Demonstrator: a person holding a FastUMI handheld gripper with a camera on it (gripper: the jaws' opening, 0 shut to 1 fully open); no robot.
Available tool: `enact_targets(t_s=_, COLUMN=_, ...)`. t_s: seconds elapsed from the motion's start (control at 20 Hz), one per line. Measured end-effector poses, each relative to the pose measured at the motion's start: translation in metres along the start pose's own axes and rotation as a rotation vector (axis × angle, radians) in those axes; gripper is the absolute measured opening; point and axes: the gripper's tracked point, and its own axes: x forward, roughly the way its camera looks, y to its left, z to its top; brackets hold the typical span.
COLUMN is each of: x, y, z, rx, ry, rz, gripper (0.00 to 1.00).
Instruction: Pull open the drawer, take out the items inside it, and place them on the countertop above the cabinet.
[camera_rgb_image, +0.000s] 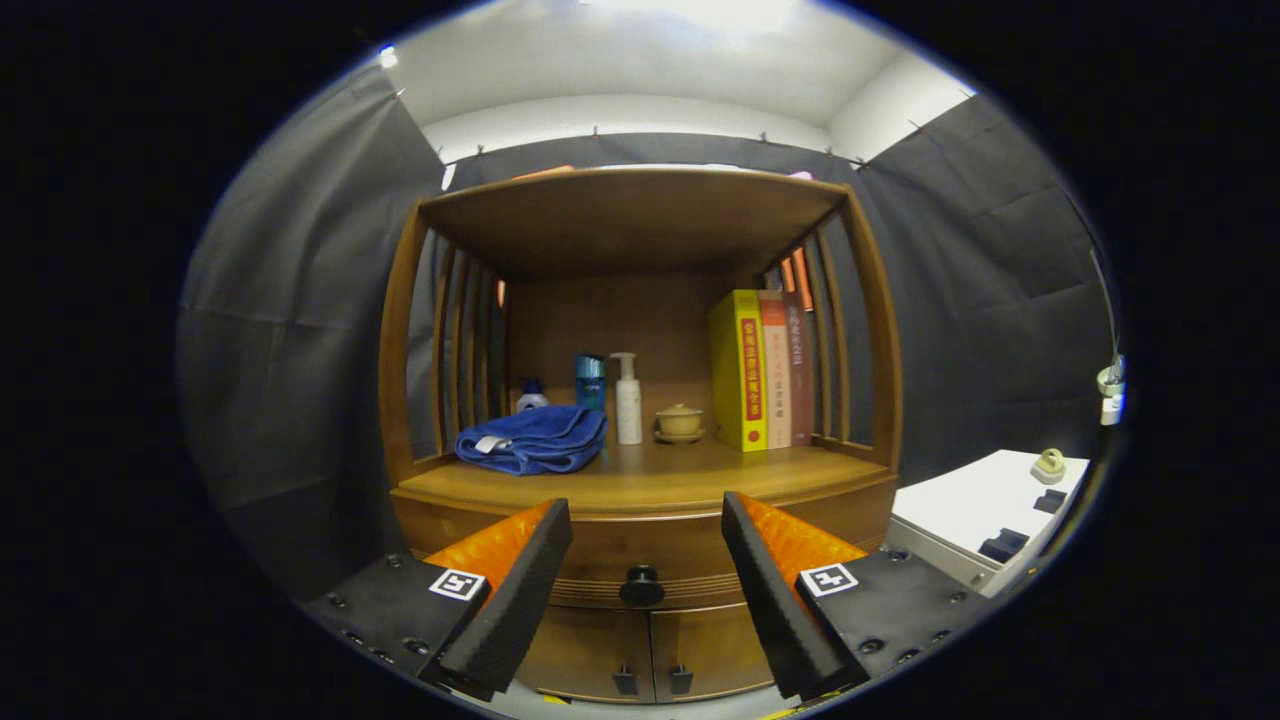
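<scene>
One small dark knob (641, 586) sitting centred on shut drawer front (650, 560), just under counter (640, 487). Claw (647, 545) gaping wide, empty, framing it from short of contact. Likely rigid, smooth wood; pinching knob squarely, pulling straight out looking safest.

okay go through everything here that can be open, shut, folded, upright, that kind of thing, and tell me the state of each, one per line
drawer: shut, knob untouched
cabinet doors: both shut
gripper: jaws open, either side of the knob, short of it
blue towel: folded, lying on the countertop
pump bottle: upright
lidded cup: lid on, on its saucer
books: upright, side by side
</scene>
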Motion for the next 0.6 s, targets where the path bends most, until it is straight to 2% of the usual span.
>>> enact_targets(t_s=0.15, x=0.023, y=0.001, z=-0.035, rx=-0.087, ry=0.015, rz=-0.006, gripper=0.98)
enact_targets(t_s=0.35, x=0.046, y=0.012, z=-0.090, rx=-0.063, ry=0.110, rz=0.003, gripper=0.97)
enact_targets(t_s=0.5, x=0.069, y=0.003, z=-0.103, rx=-0.099, ry=0.126, rz=-0.030, gripper=0.96)
enact_targets(t_s=0.55, x=0.072, y=0.003, z=-0.108, rx=-0.100, ry=0.136, rz=-0.033, gripper=0.90)
enact_targets(t_s=0.6, x=0.075, y=0.005, z=-0.111, rx=-0.097, ry=0.144, rz=-0.027, gripper=0.90)
